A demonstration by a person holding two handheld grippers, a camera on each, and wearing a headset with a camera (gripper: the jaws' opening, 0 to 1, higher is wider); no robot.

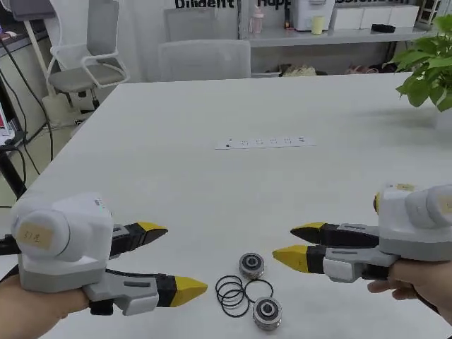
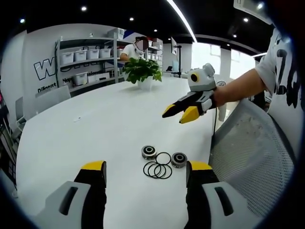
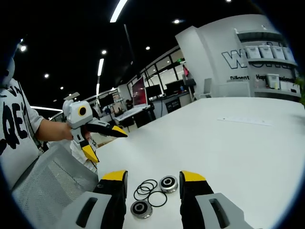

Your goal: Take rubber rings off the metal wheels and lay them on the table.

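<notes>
Table (image 1: 212,127): white, matte, flat.
Left gripper (image 1: 185,258): held level above the table, pointing right; yellow-tipped jaws spread wide, empty.
Right gripper (image 1: 284,242): held level, pointing left; jaws parted more narrowly, empty.
Metal wheels (image 1: 251,264): two small round discs, flat on the table between the grippers.
Rubber rings (image 1: 233,293): thin black loops, overlapping on the table beside the wheels.

White table (image 1: 212,120), grey chairs (image 1: 88,60), shelving (image 2: 86,62), ceiling spotlights.
</notes>
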